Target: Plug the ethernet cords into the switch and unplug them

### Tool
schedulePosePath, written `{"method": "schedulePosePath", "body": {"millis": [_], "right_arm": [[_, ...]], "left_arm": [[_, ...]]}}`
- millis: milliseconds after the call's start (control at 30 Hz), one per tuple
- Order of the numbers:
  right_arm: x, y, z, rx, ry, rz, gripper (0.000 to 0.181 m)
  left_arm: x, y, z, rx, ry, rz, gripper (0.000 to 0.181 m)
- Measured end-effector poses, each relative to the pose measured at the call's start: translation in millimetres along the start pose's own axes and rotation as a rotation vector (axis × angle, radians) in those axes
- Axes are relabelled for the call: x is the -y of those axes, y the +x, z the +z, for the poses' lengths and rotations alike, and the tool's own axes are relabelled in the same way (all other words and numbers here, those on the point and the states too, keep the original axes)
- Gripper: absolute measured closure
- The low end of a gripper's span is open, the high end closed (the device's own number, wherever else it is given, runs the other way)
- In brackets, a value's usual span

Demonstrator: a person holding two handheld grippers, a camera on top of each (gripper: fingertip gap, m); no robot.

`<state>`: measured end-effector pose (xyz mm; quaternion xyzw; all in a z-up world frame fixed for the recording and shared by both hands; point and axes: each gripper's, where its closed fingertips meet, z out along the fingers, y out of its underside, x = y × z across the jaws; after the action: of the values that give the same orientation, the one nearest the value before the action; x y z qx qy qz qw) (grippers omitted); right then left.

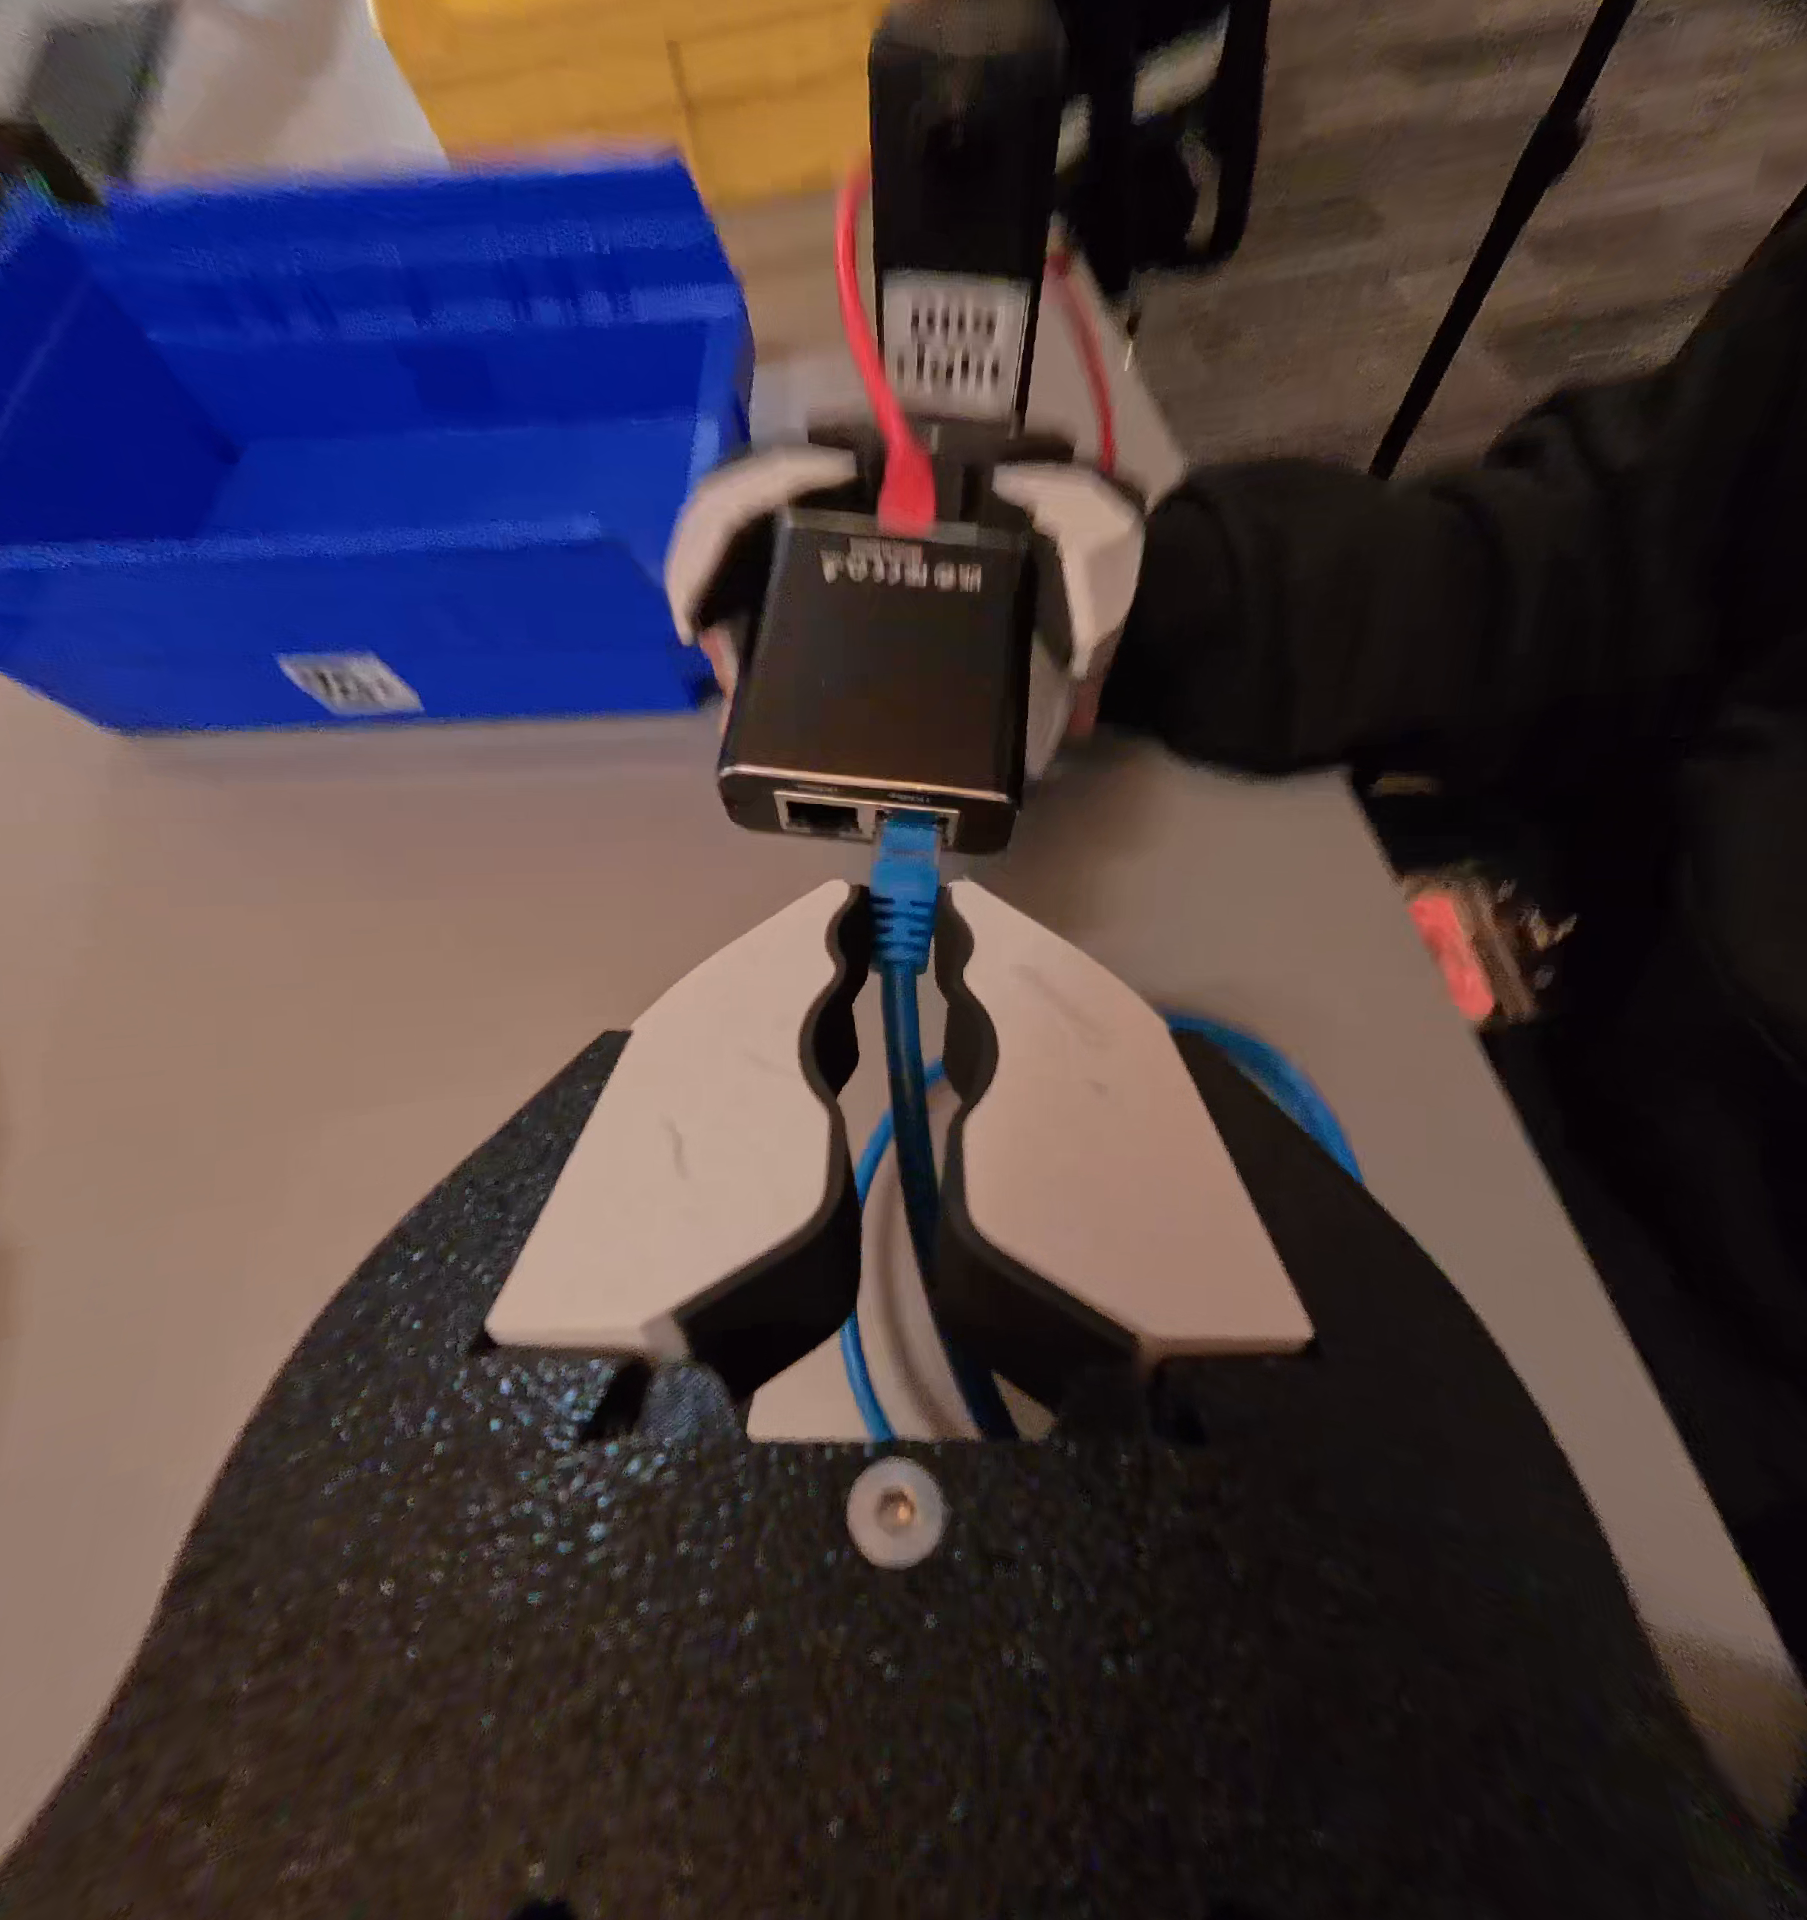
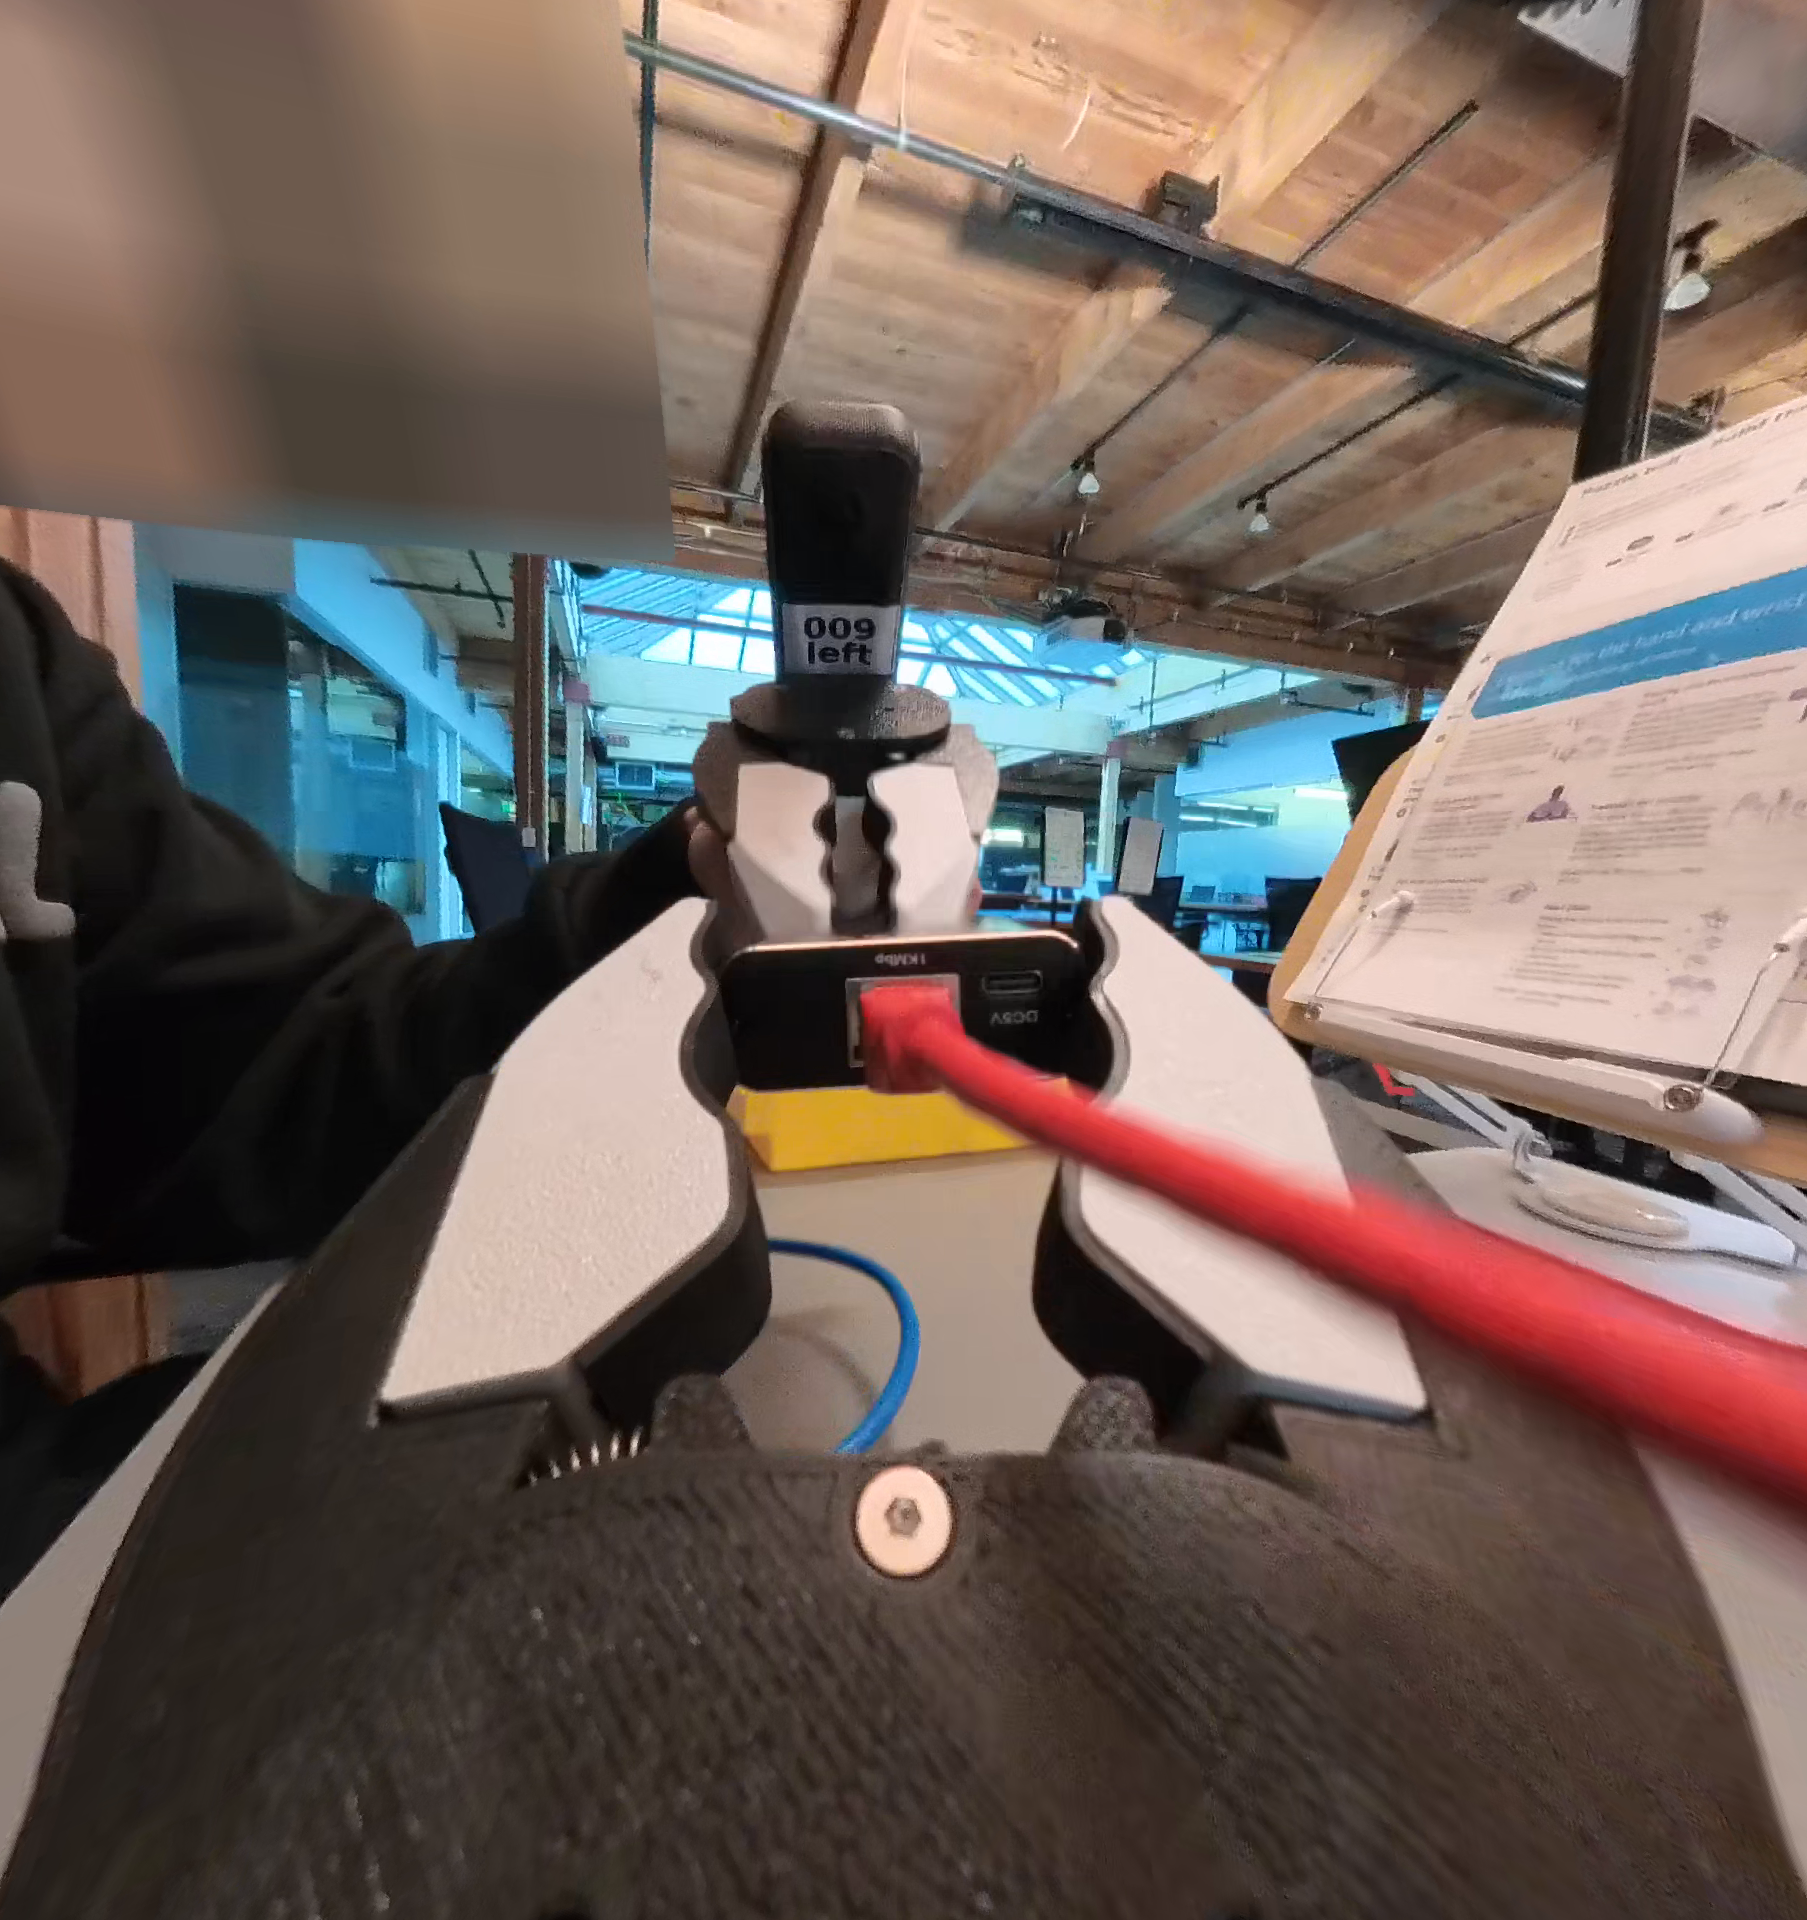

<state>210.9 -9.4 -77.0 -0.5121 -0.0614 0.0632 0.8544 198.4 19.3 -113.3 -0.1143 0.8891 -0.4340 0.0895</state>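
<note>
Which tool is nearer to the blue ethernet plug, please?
Left. The left tool is closed around the blue ethernet plug at the small black metal switch; the right tool clamps the switch's far end, beside the red cord.

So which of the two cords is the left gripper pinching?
The blue cord, by the boot behind its plug. The red cord enters the switch's opposite end, untouched.

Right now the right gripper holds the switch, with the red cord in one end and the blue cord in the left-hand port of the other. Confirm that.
Not quite: in the left wrist view the blue cord sits in the right-hand port of the switch; the left-hand port is empty. The right gripper does hold it, red cord plugged in.
</note>
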Motion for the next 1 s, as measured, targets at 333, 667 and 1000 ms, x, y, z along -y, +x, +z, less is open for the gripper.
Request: {"method": "schedulePosePath", "body": {"millis": [333, 667, 1000], "right_arm": [[6, 10, -8, -0.040, 0.000, -0.019, 0.146], [-20, 32, -5, -0.187, -0.124, -0.059, 0.124], [-40, 7, 13, -0.064, -0.213, -0.074, 0.085]], "left_arm": [[-23, -10, 24, 0.013, -0.084, 0.005, 0.171], [-29, -24, -13, 0.076, -0.081, -0.006, 0.171], [-21, -6, -29, 0.002, -0.056, 0.031, 0.171]]}}
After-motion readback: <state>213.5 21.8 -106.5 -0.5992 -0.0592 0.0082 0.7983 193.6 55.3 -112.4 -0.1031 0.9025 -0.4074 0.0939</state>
